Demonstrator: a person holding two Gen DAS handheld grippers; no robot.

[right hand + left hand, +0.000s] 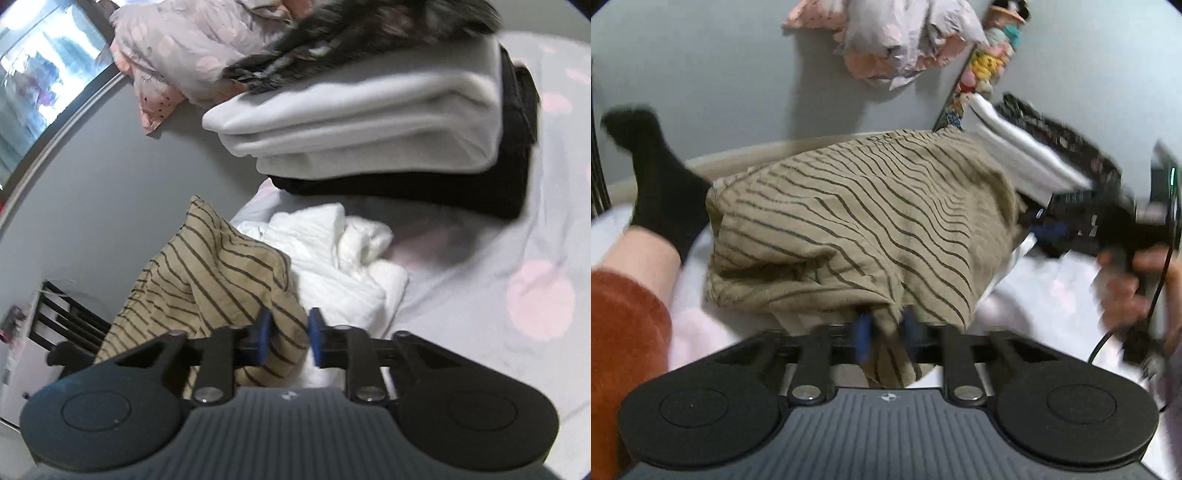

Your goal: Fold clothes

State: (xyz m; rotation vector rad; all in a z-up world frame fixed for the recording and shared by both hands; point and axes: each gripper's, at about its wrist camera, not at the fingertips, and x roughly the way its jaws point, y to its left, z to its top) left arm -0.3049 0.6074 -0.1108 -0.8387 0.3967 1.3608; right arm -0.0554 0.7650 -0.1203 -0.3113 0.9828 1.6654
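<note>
A tan garment with dark stripes [857, 221] hangs bunched above the bed in the left wrist view. My left gripper [886, 330] is shut on its lower edge, and a fold of cloth drops down between the blue pads [862, 332]. At the garment's right edge is my right gripper [1047, 230], blurred and held by a hand [1126, 288]. In the right wrist view, the right gripper [290, 334] is shut on a bunch of the striped garment [207, 280]. A crumpled white garment [332, 254] lies on the sheet just beyond it.
A folded stack stands behind: white cloth [369, 122] over black cloth [480, 188], with a dark patterned piece [351, 37] on top. Bunched lilac bedding [886, 37] and soft toys [990, 62] lie by the grey wall. A leg in a black sock [653, 184] is at the left.
</note>
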